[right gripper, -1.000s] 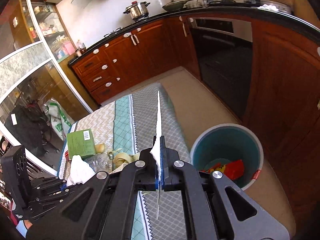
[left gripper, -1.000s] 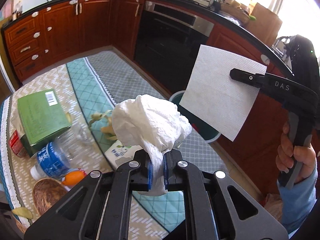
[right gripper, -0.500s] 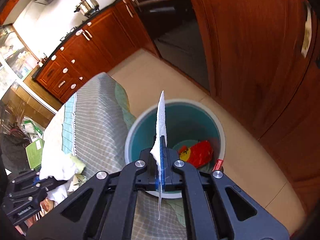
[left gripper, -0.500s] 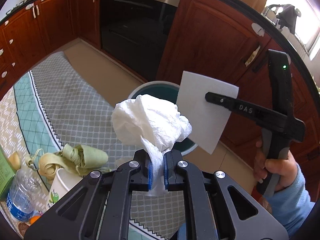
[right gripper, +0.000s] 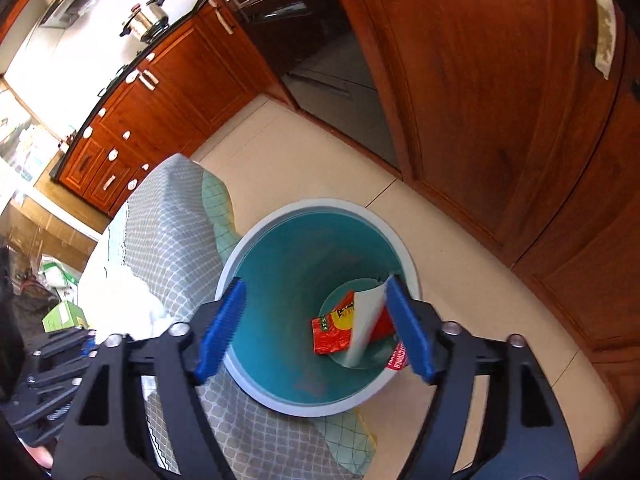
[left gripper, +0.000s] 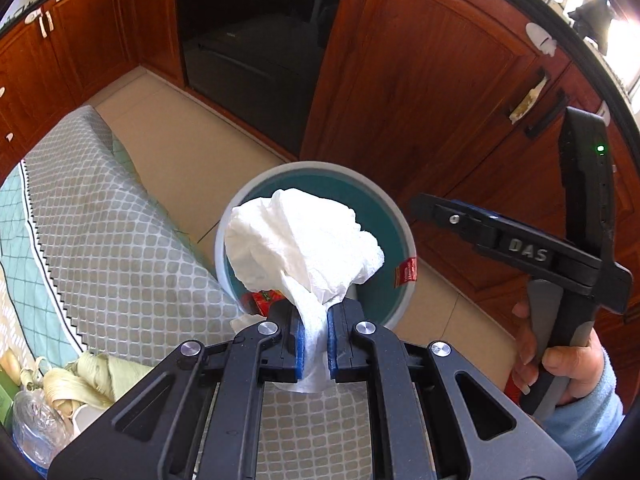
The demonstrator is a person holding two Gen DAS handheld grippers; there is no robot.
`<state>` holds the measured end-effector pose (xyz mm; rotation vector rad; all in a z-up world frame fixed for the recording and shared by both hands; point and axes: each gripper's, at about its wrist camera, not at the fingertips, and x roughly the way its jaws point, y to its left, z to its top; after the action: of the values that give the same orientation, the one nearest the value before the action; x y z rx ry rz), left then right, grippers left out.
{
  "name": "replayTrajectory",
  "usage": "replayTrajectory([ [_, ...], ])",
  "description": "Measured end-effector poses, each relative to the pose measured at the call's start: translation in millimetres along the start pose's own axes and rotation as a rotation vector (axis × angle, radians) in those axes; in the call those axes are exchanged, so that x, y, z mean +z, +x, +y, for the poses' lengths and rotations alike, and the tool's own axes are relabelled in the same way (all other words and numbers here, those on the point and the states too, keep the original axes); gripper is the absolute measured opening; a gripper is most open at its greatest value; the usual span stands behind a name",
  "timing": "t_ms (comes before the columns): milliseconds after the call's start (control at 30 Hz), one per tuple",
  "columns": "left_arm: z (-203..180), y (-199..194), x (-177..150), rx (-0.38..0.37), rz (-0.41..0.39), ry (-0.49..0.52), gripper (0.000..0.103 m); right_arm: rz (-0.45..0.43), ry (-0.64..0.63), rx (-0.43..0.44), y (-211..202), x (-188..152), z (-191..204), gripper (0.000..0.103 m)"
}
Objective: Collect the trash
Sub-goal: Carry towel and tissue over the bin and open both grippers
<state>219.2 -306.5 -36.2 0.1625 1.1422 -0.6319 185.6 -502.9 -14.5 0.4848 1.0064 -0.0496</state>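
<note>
My left gripper [left gripper: 314, 344] is shut on a crumpled white tissue [left gripper: 304, 240] and holds it above the near rim of the teal trash bin [left gripper: 394, 216]. My right gripper [right gripper: 316, 328] is open over the same bin [right gripper: 280, 280]. A flat white paper sheet [right gripper: 366, 320] falls inside the bin, just off the right finger, onto a red wrapper [right gripper: 334, 326]. The right gripper also shows in the left wrist view [left gripper: 424, 204], right of the bin, empty.
The bin stands on the tiled floor beside the table with a grey and teal cloth [left gripper: 100, 240]. Husks [left gripper: 80, 376] and a plastic bottle [left gripper: 32, 420] lie on the table. Wooden cabinets [left gripper: 420, 80] and an oven [left gripper: 248, 40] stand close behind the bin.
Both grippers moved from the table to over the bin. My right gripper opened and let go of the white sheet, which now drops into the bin. The left still holds the tissue.
</note>
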Motion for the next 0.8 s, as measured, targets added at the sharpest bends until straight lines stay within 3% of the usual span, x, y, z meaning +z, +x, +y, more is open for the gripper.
replayTrajectory([
  [200,-5,32,11,-0.007,0.058,0.017,0.010,-0.007,0.035,-0.019,-2,4,-10,0.076],
  [267,-5,42,15,-0.001,0.077,0.015,0.020,-0.006,0.041,-0.019,-3,5,-13,0.076],
  [333,-5,42,16,0.018,0.067,0.005,0.056,-0.006,0.042,-0.020,-4,5,-15,0.076],
  [433,-4,38,18,0.032,0.031,0.000,0.070,-0.002,0.036,-0.026,-4,6,-13,0.080],
  [800,15,13,7,0.045,-0.008,-0.057,0.091,0.029,0.036,-0.030,-2,4,-3,0.085],
])
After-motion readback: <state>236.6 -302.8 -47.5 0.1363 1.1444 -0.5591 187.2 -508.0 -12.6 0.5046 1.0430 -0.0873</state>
